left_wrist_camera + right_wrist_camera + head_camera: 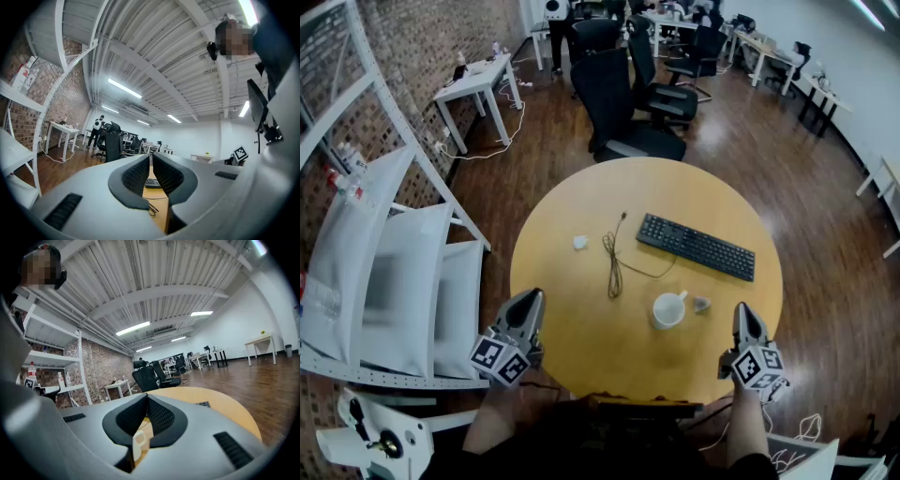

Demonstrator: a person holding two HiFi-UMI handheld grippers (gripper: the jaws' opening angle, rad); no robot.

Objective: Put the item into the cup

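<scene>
We find both tongs hovering over the near edge of the desk (581, 361), apart from everything on it. The left tongs (530, 300) and the right tongs (742, 317) are each clenched on nothing. The cup (668, 308) stands upright toward the near right, and a small greyish item (701, 304) lies on the desk just beside it on its right, not yet in it. We judge the main hazard to be this closeness: tongs coming in for the item could nudge or tip the cup. Clenched tongs must release first, or they would simply push the item away. A second small white piece (579, 242) lies well apart, beyond the cable (614, 262), so the wrong thing could be taken. Either is small enough to slip out.
</scene>
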